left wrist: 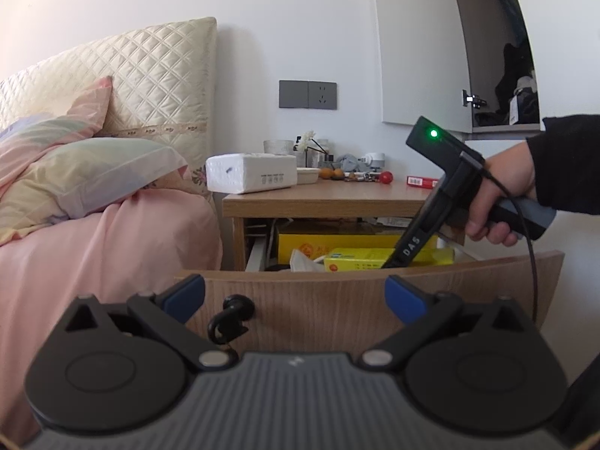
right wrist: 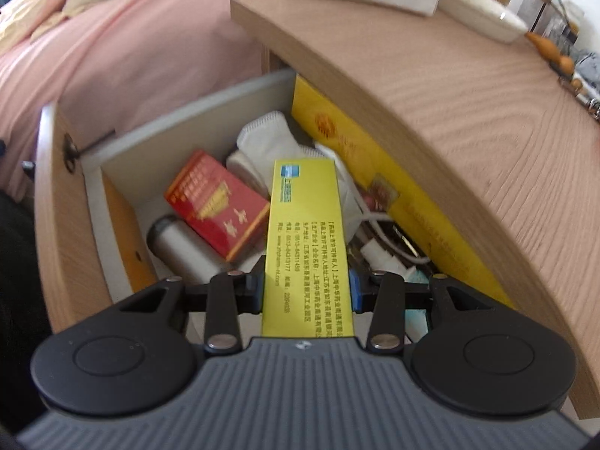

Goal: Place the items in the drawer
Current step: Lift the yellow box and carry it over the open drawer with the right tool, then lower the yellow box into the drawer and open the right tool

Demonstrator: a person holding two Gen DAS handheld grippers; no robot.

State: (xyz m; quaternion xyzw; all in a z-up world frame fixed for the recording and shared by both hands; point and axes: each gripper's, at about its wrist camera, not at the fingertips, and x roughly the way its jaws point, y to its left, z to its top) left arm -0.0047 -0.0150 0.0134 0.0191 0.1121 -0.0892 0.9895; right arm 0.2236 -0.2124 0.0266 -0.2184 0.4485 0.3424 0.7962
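The nightstand drawer is pulled open; its wooden front shows at the left of the right wrist view. My right gripper is shut on a long yellow box and holds it inside the open drawer, over the clutter. In the left wrist view the right gripper reaches down into the drawer with the yellow box. My left gripper is open and empty, just in front of the drawer front, near its black knob.
The drawer holds a red box, a silver flask, white cloth, cables and a large yellow box. On the nightstand top are a tissue pack, small items and a red pack. A pink bed is at left.
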